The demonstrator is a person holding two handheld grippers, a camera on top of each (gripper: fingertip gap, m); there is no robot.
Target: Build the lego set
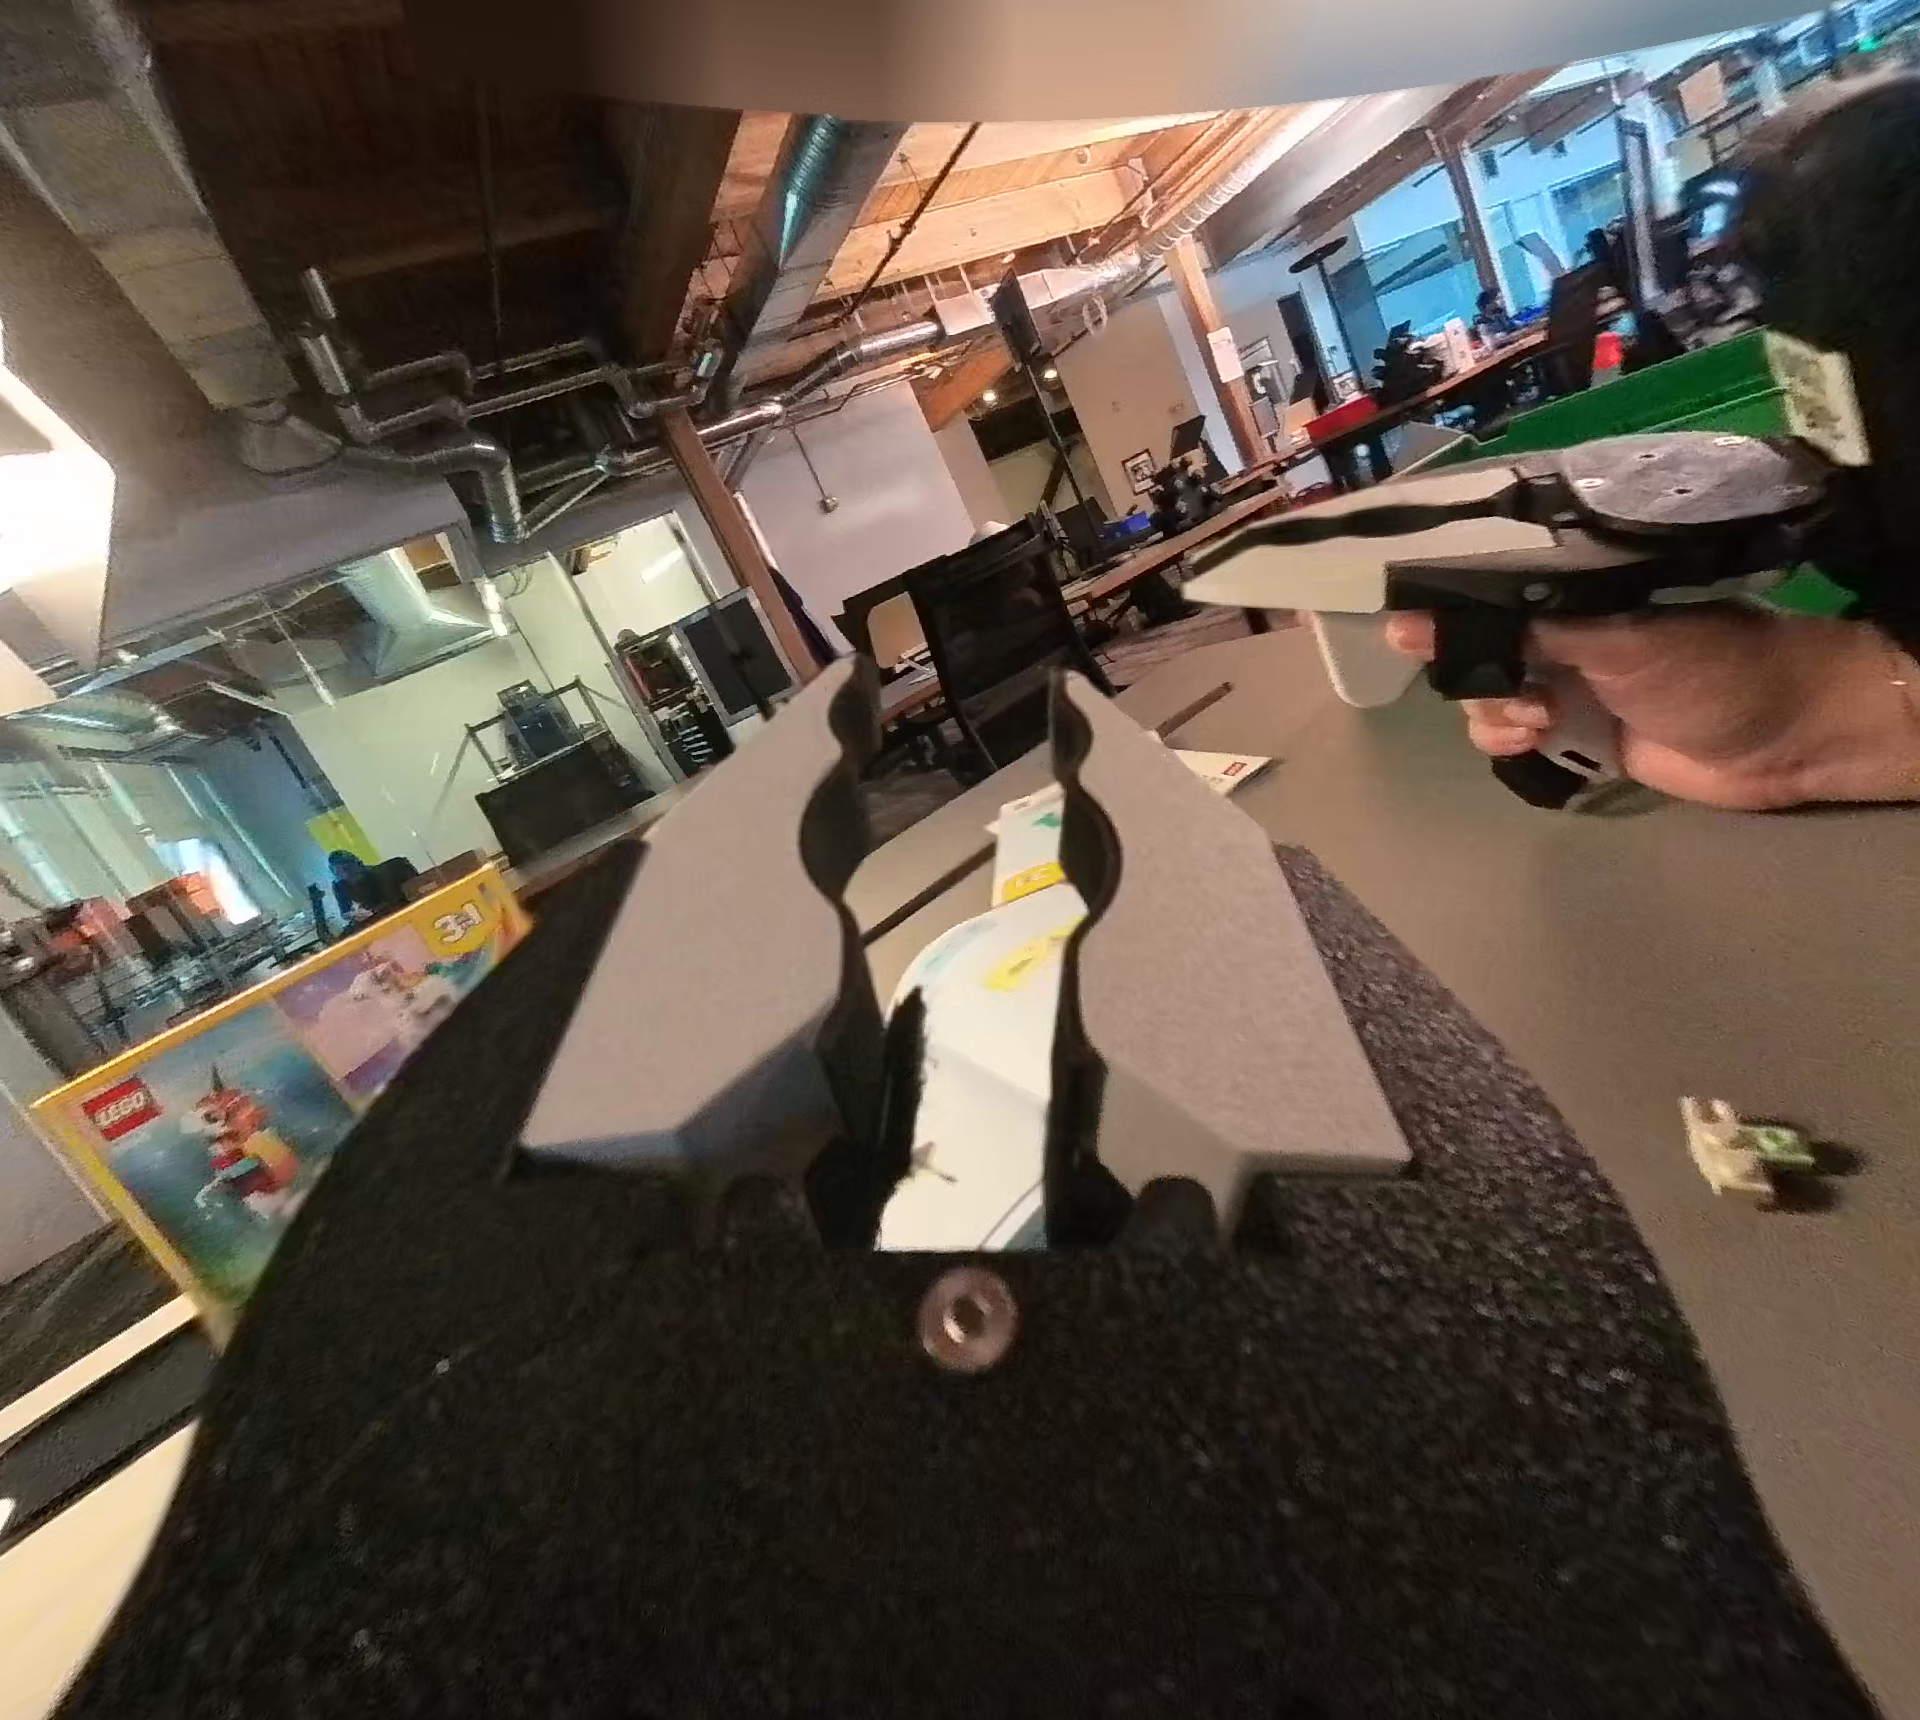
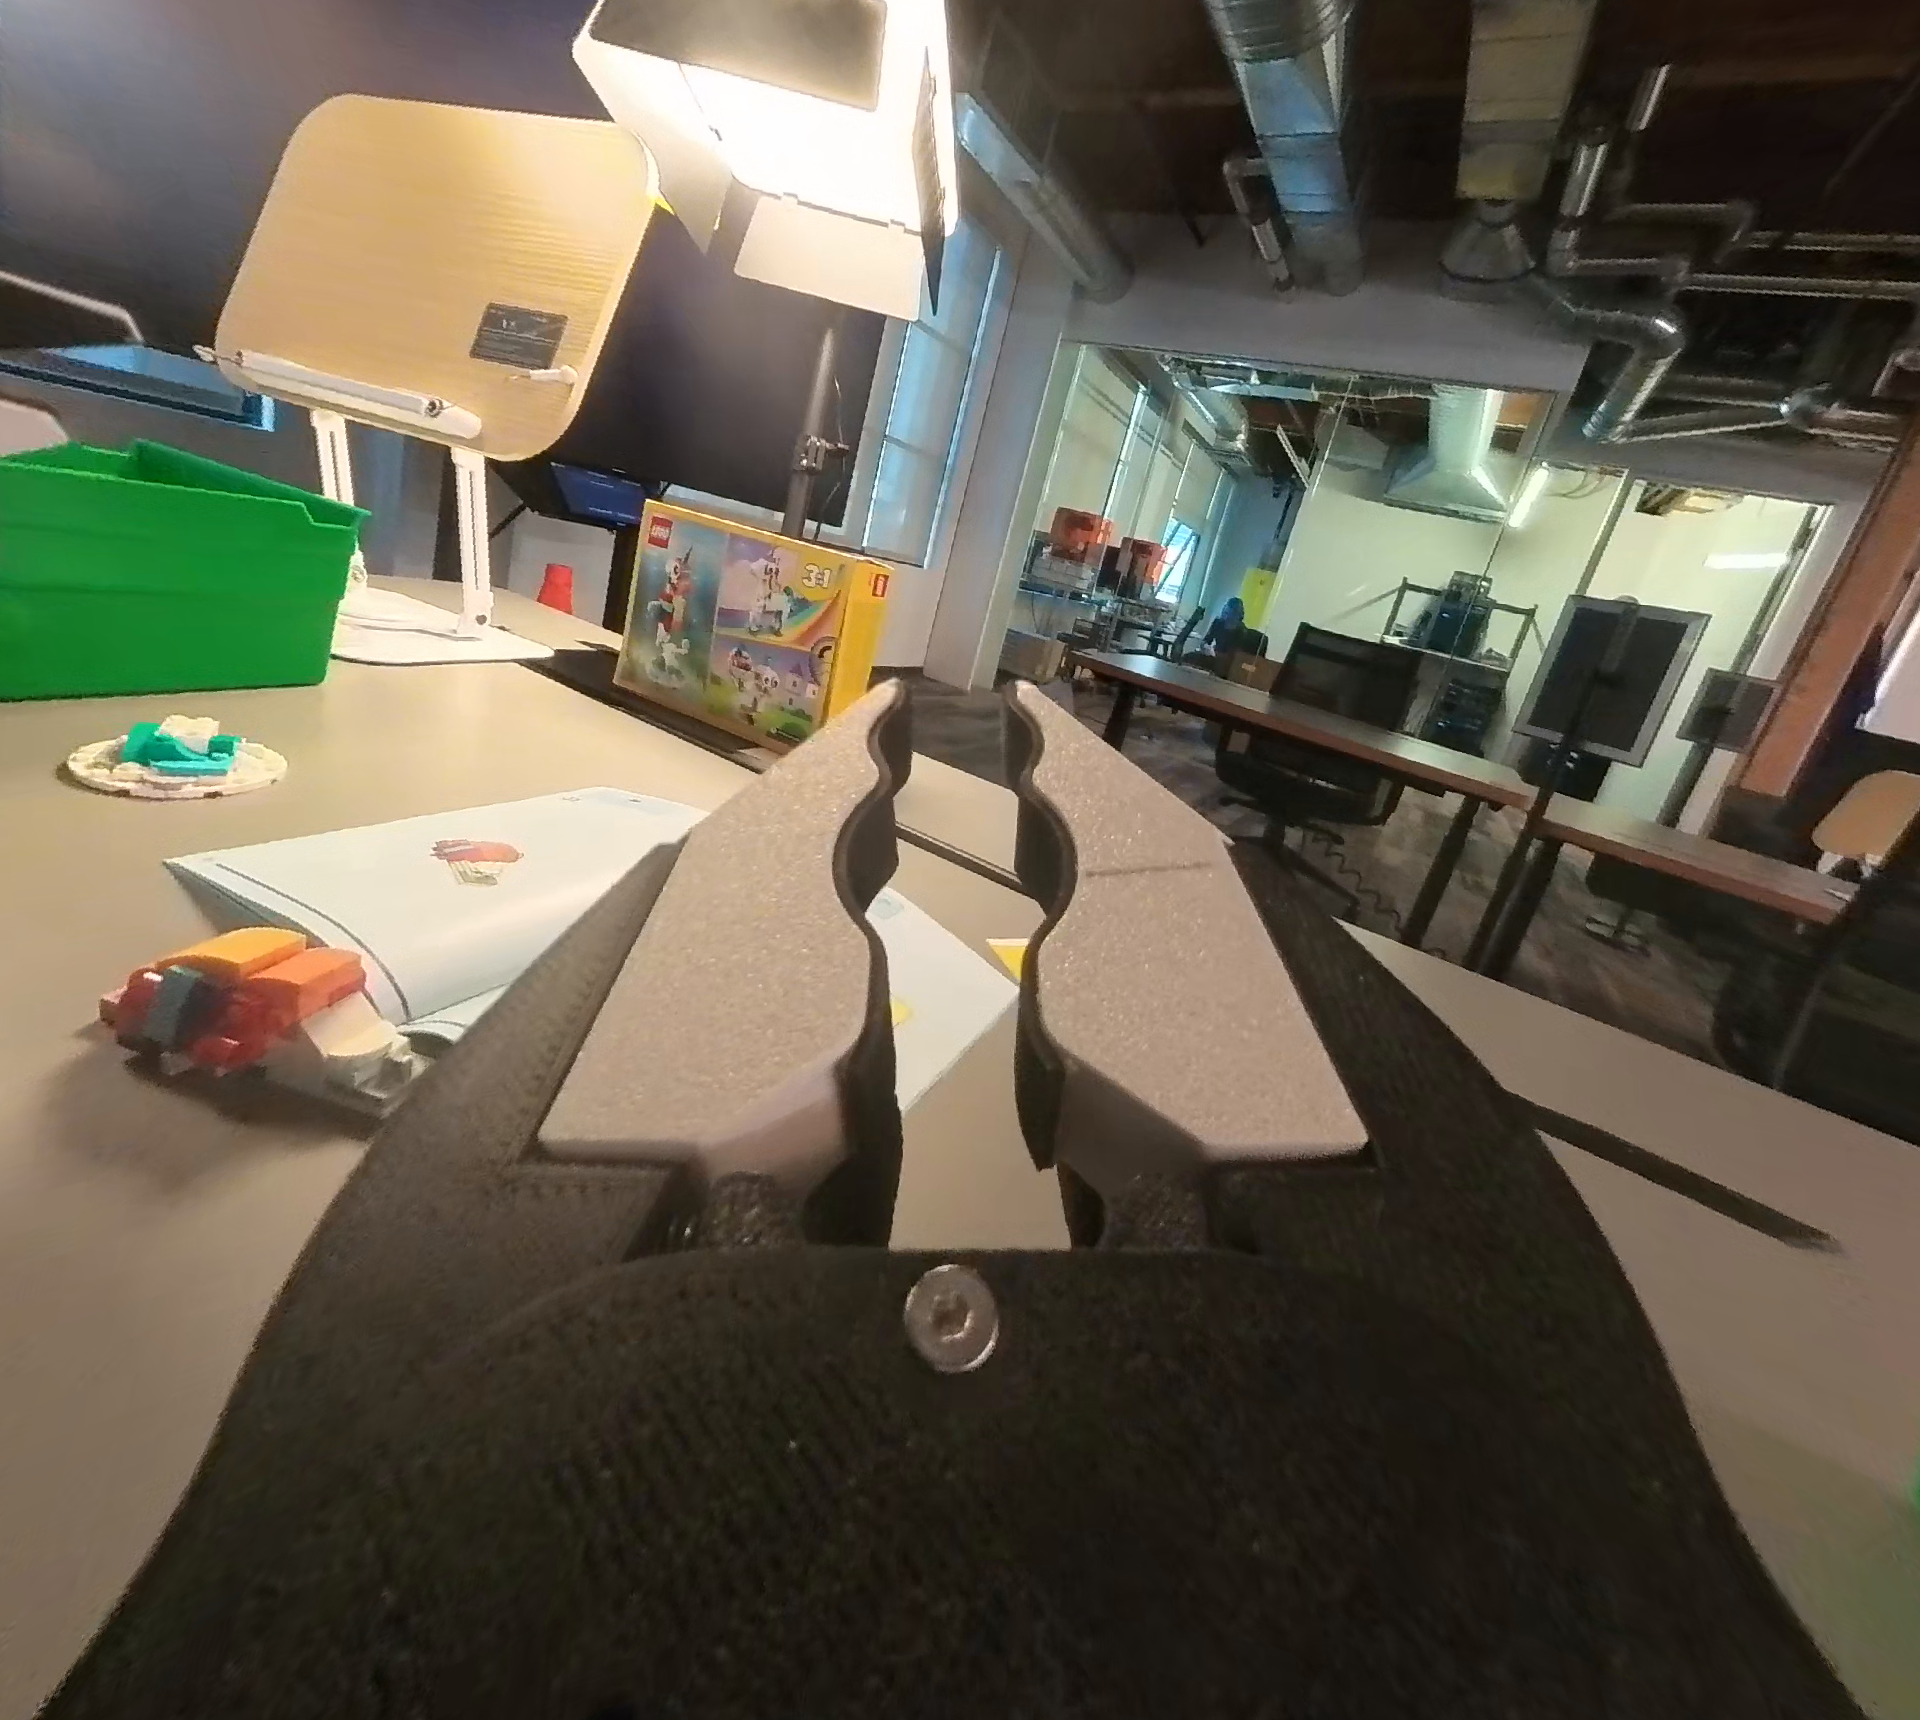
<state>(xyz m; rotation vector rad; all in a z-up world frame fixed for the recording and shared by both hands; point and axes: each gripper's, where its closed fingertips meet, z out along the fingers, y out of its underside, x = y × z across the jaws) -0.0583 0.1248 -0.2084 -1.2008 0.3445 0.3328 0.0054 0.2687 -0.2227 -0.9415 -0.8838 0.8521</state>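
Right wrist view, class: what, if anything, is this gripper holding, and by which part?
Nothing is held. The right gripper stands open with an empty gap, above the instruction booklet on the table.

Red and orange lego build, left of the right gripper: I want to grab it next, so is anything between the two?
Nothing visible blocks it. The red and orange lego build lies on bare table left of the open, empty right gripper. The instruction booklet lies just behind the build, at its far side, not in the path.
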